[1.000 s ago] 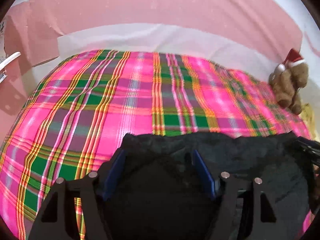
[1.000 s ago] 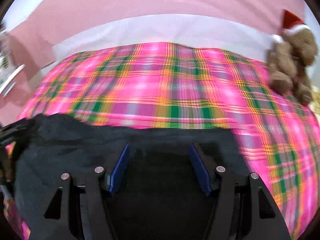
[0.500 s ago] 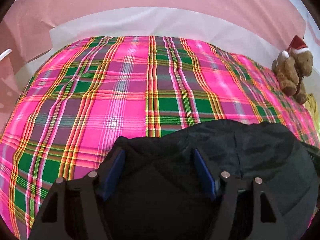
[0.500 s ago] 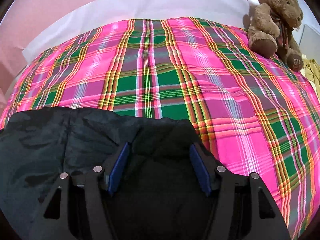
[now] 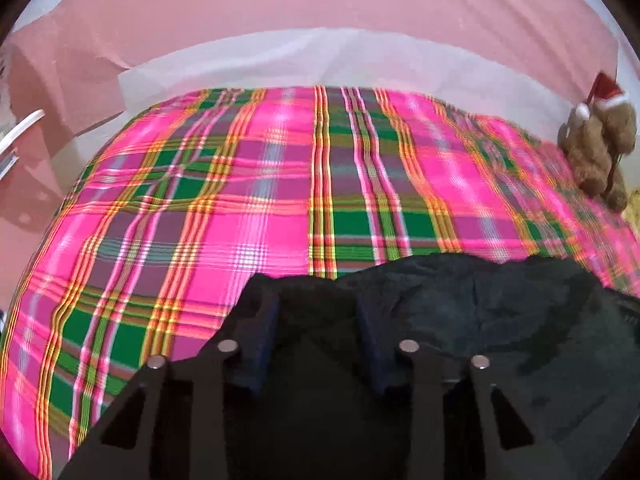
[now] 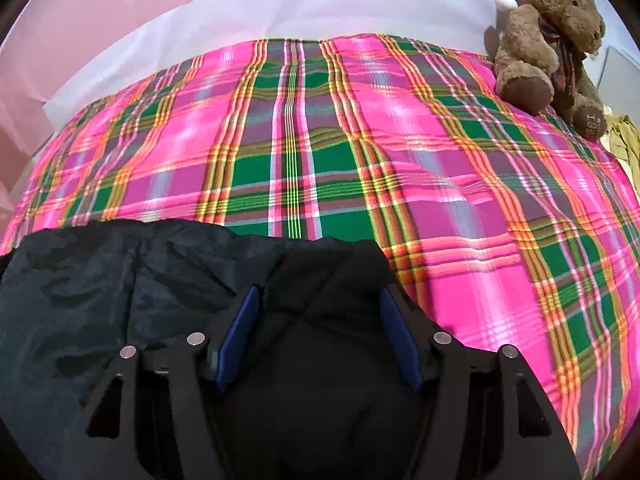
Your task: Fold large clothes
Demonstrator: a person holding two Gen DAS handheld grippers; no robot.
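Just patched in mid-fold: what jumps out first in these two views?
The loud pink-and-green plaid blanket fills the bed. At its far right corner sits a brown teddy bear in a Santa hat. Nearest the cameras, a dark garment lies bunched on the blanket's near edge, with cloth between the pads of the left tool and the right tool.

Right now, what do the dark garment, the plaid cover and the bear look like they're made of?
Dark garment: thin black woven cloth, possibly a nylon-like synthetic; faint sheen and crisp crinkles.
Plaid cover: flat woven cloth, matte, probably cotton or a blend; the pink, green and yellow stripes look woven in.
Bear: brown plush pile, fuzzy and matte; its red hat has white fleecy trim.
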